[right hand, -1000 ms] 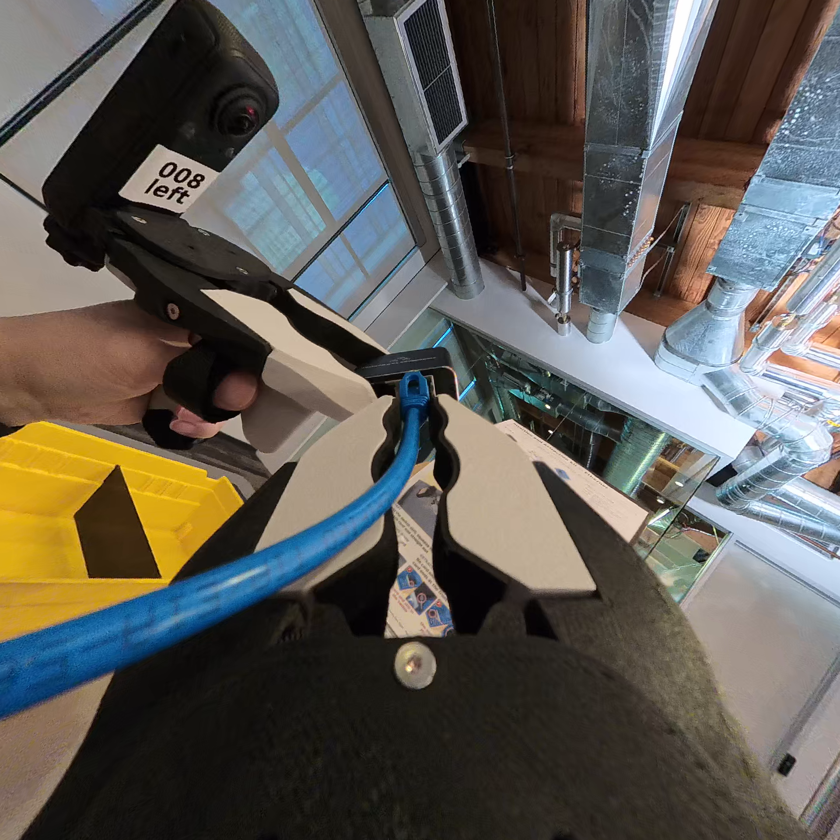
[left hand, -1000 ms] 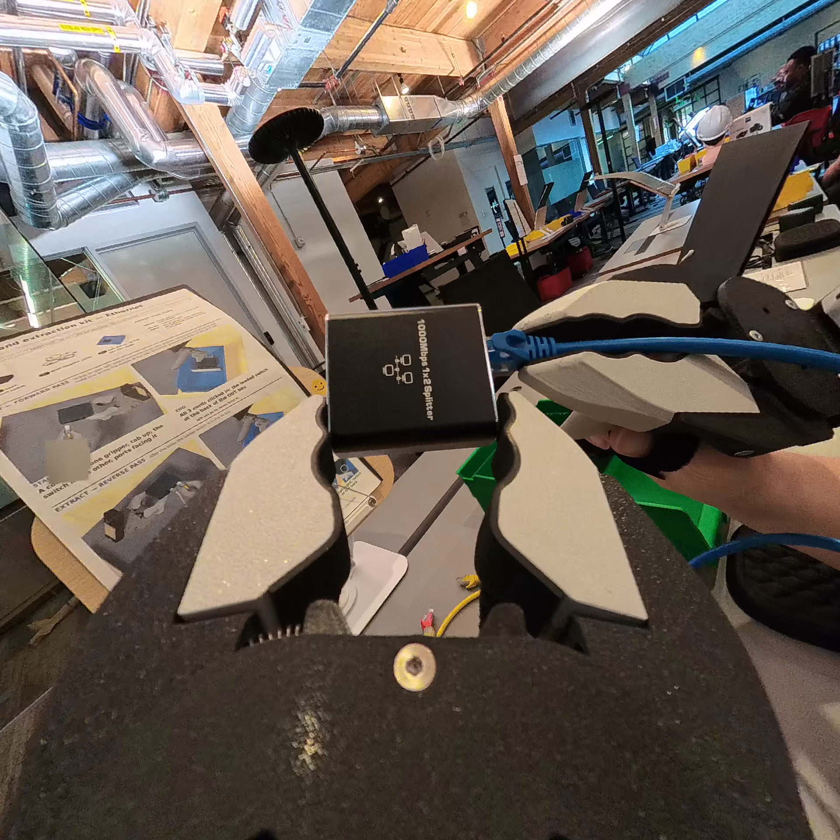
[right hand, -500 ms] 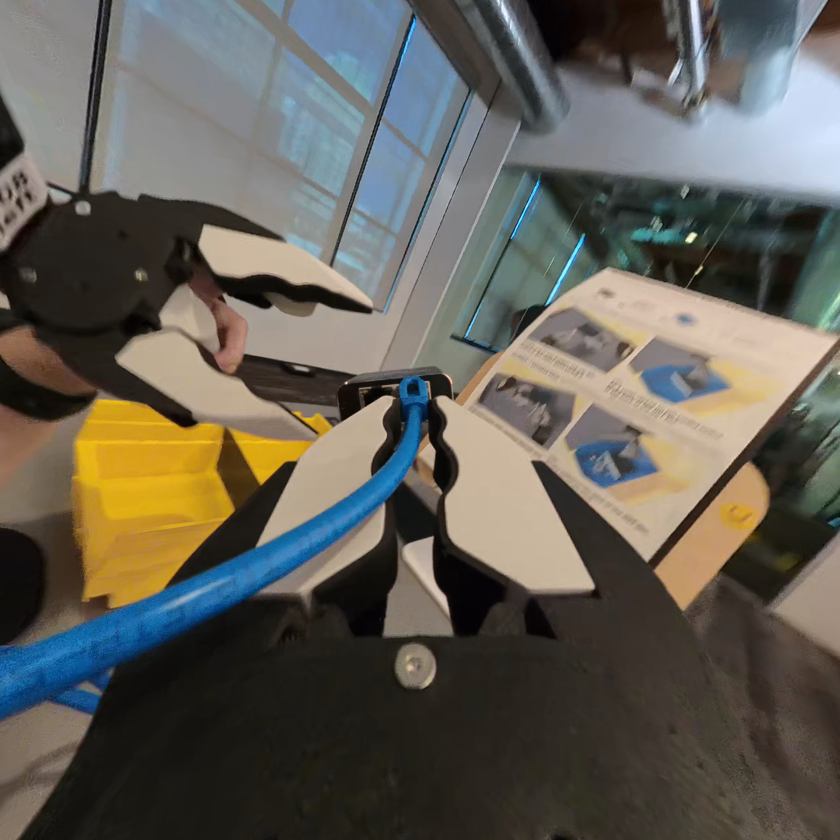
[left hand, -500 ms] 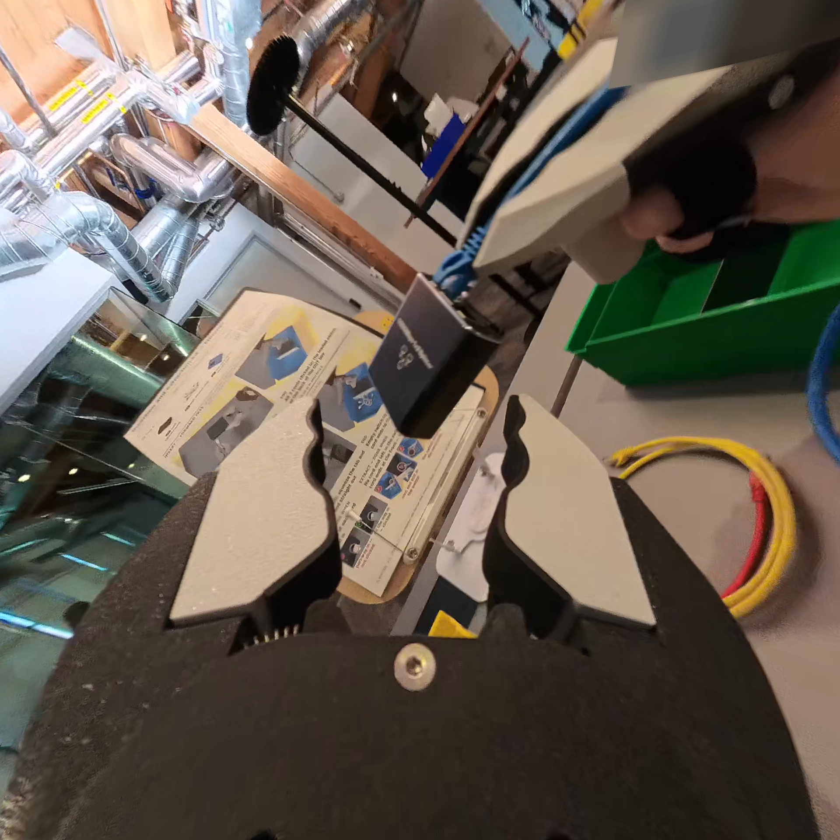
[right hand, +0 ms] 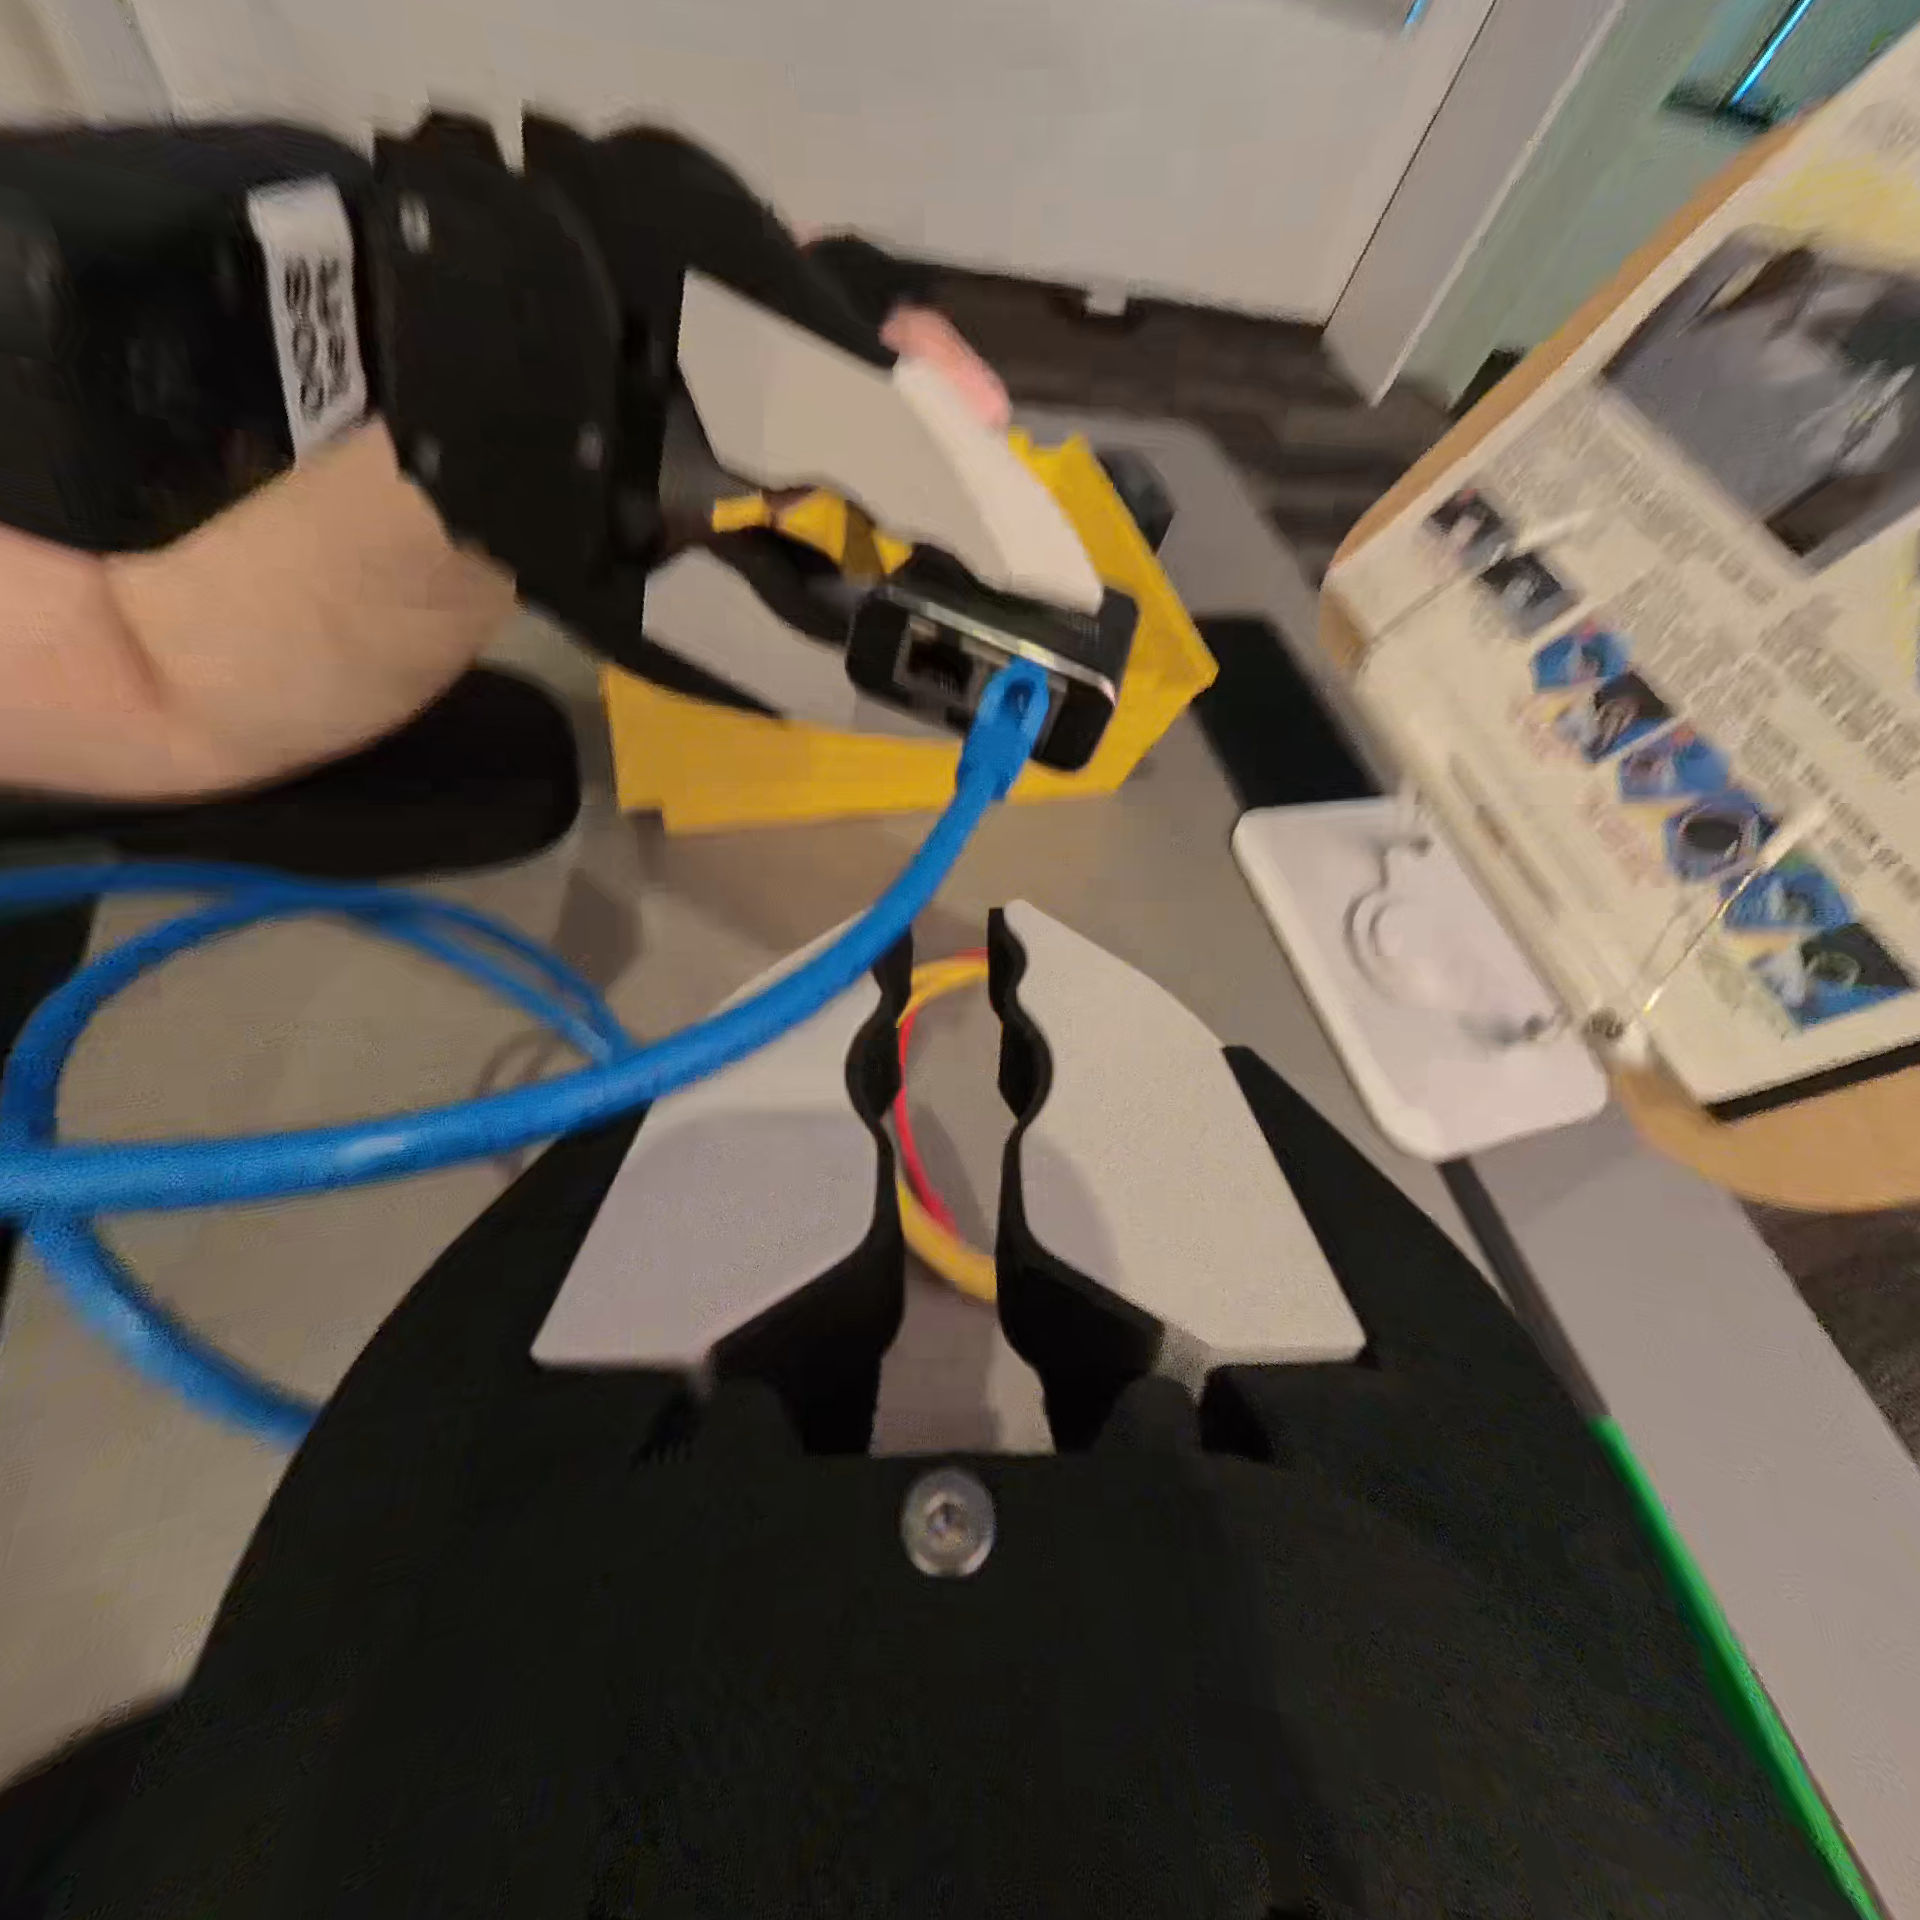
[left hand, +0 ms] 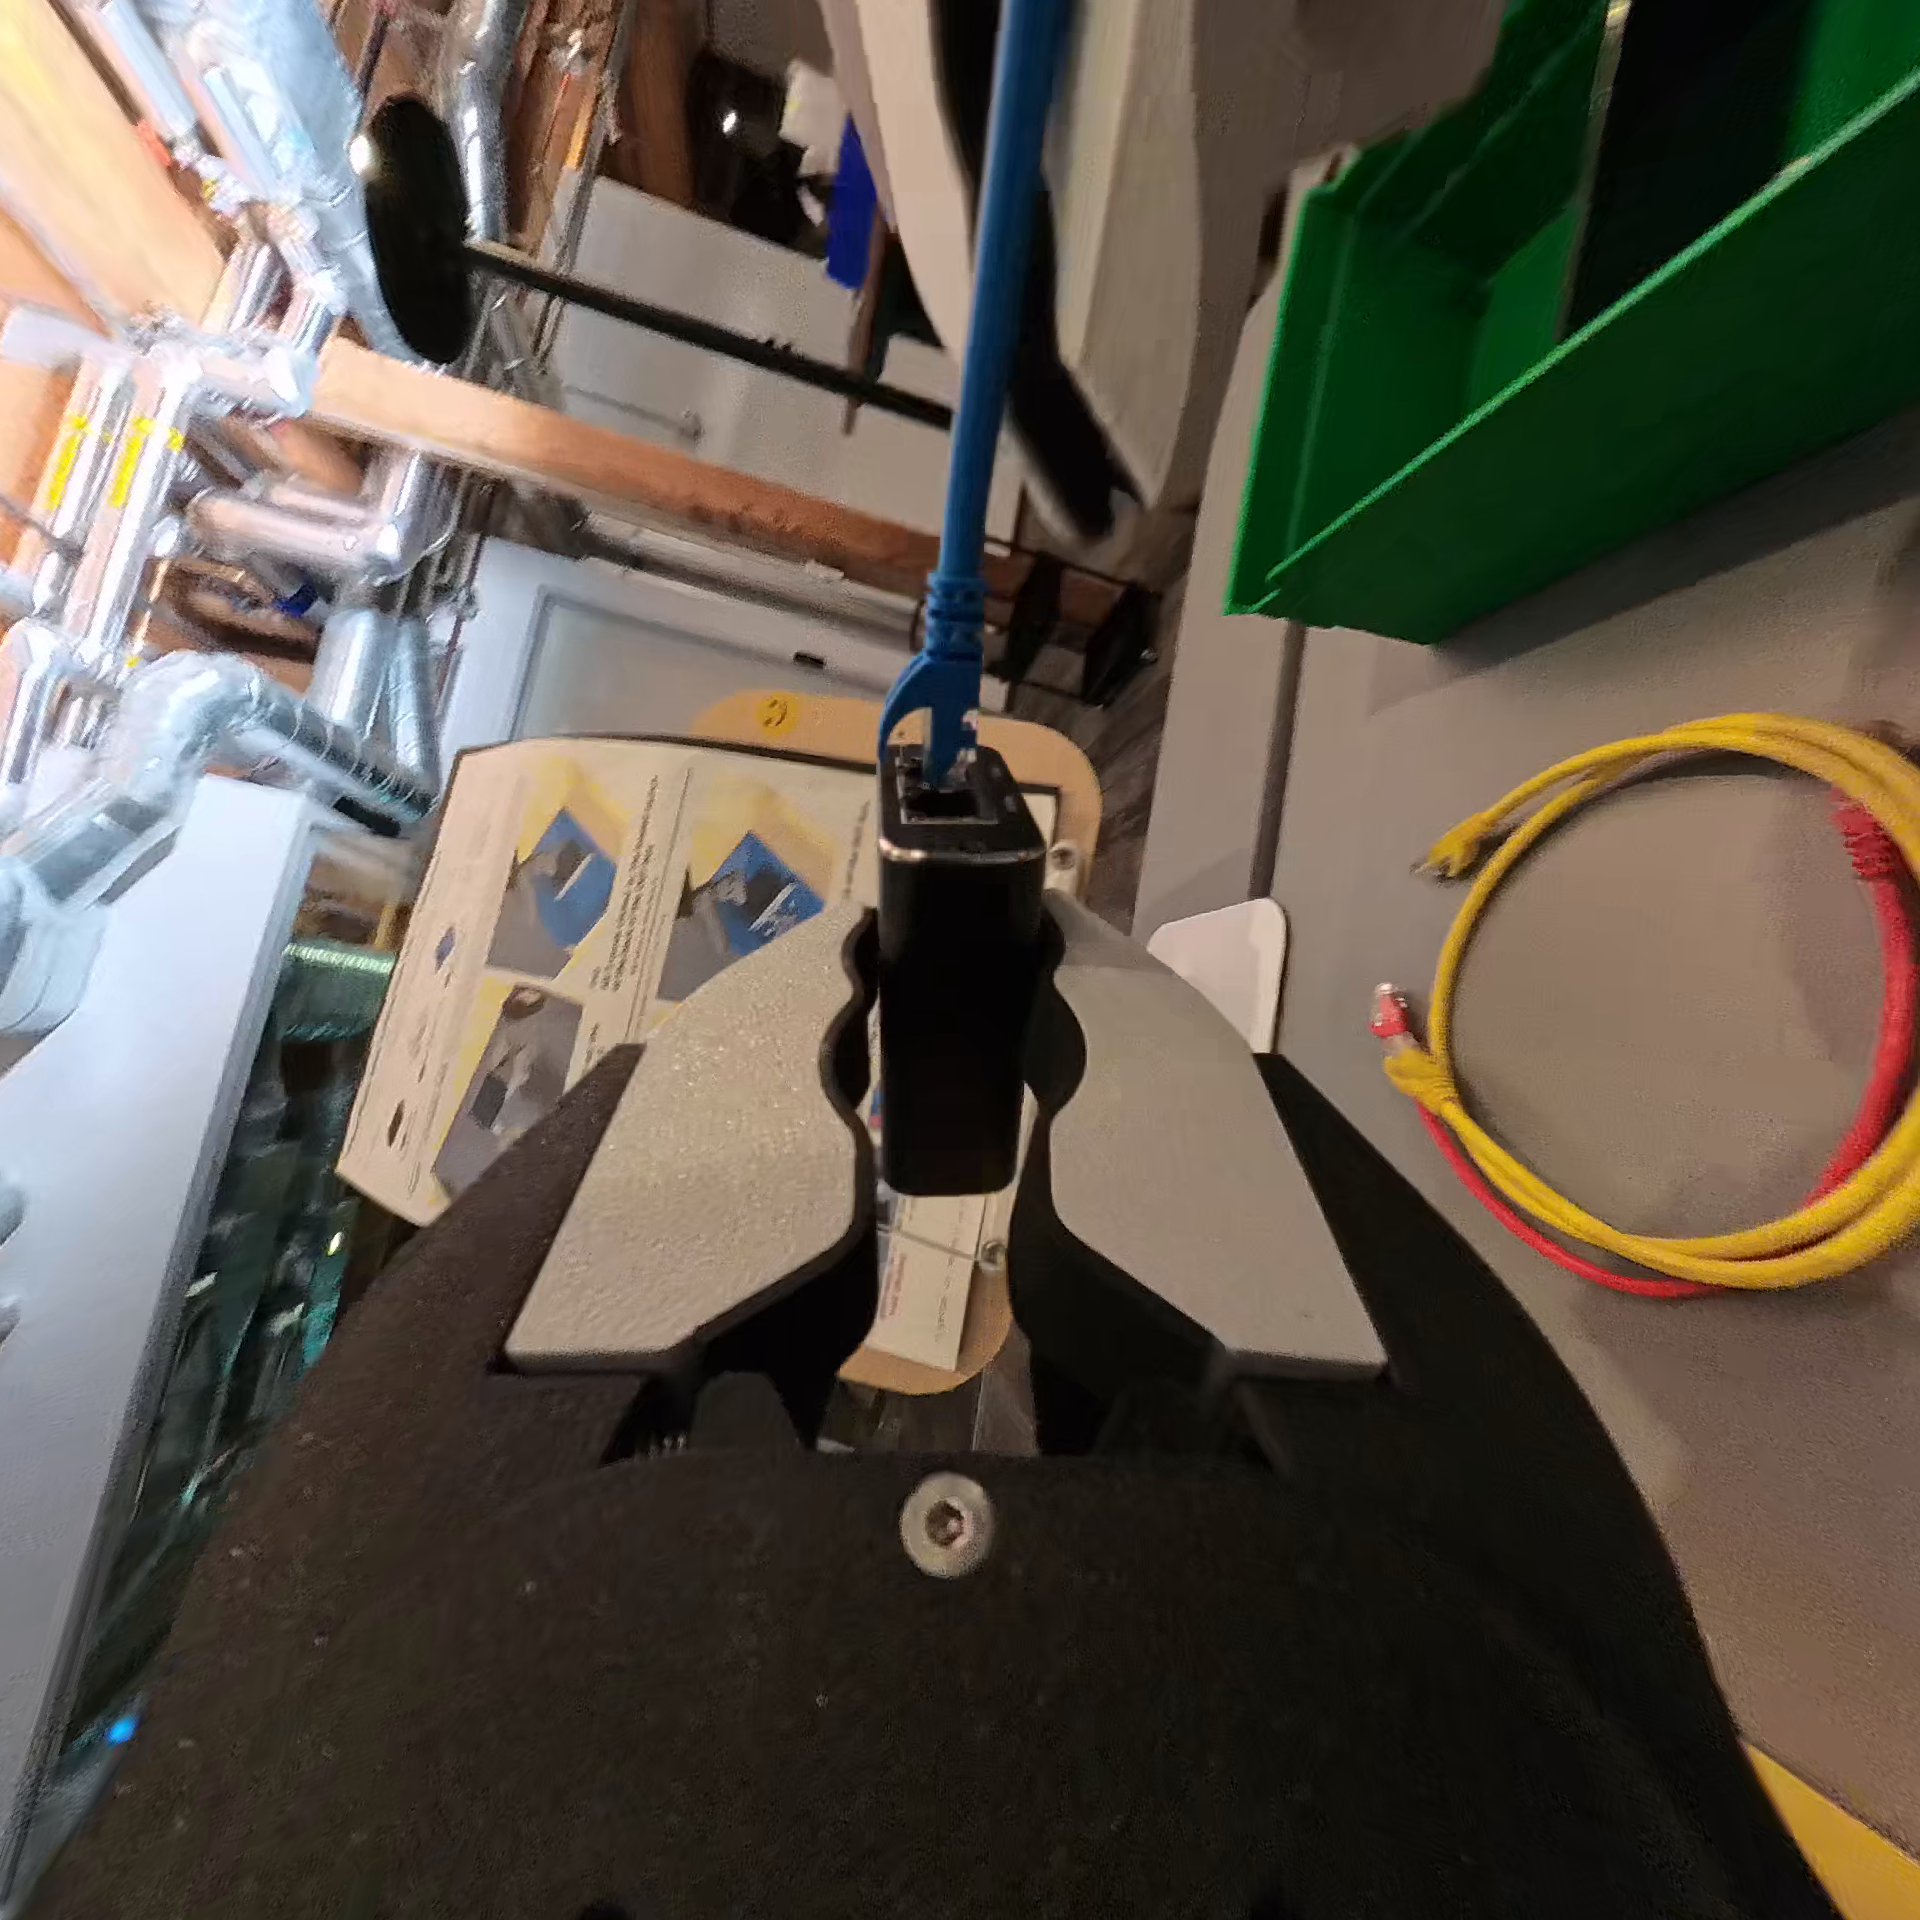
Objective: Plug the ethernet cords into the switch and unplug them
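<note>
in left gripper (left hand: 956, 977): switch (left hand: 958, 997), blue cord (left hand: 992, 312) plugged.

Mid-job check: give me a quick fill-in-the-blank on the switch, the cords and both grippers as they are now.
1. The left gripper is shut on the black ____.
2. The cord plugged into the switch is ____ in colour.
3. The right gripper holds ____; through its gap show the yellow cord and the red cord.
4. The port beside the blue plug is ____.

Missing words: switch; blue; nothing; empty
</note>
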